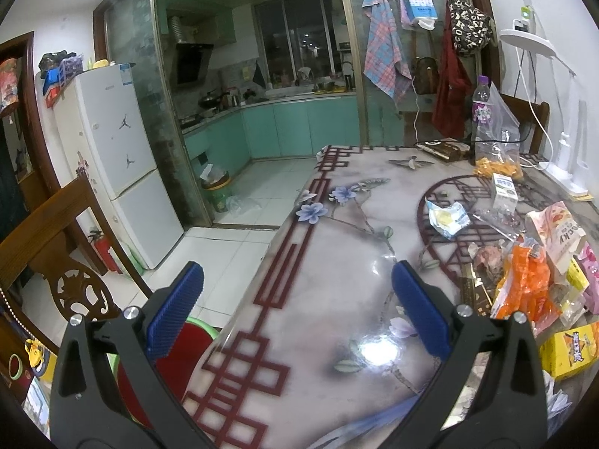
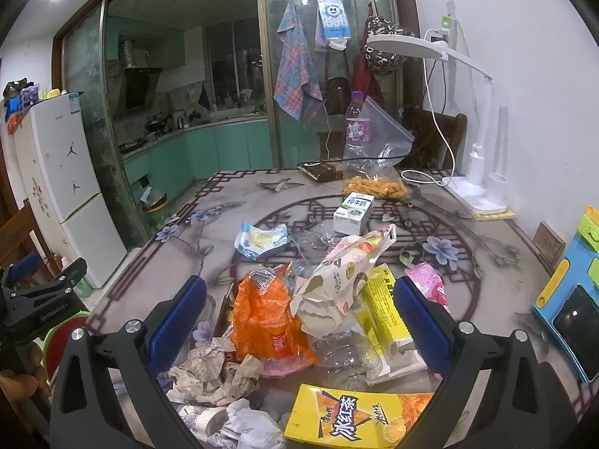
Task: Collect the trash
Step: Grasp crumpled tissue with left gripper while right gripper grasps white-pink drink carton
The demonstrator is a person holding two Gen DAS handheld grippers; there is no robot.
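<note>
Jaws on both grippers stand wide apart and hold nothing — the right gripper (image 2: 299,321) hangs over the trash heap on the bench (image 2: 486,247), framing an orange wrapper (image 2: 262,314) and a cream snack bag (image 2: 344,280). Left of that heap, the left gripper (image 1: 299,307) hovers above bare patterned bench top — a milk carton (image 2: 353,213) stands beyond the heap.

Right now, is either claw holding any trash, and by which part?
Nothing is held. The left claw is open over bare tabletop; the right claw is open above the orange wrapper and paper snack bag, gripping neither.
</note>
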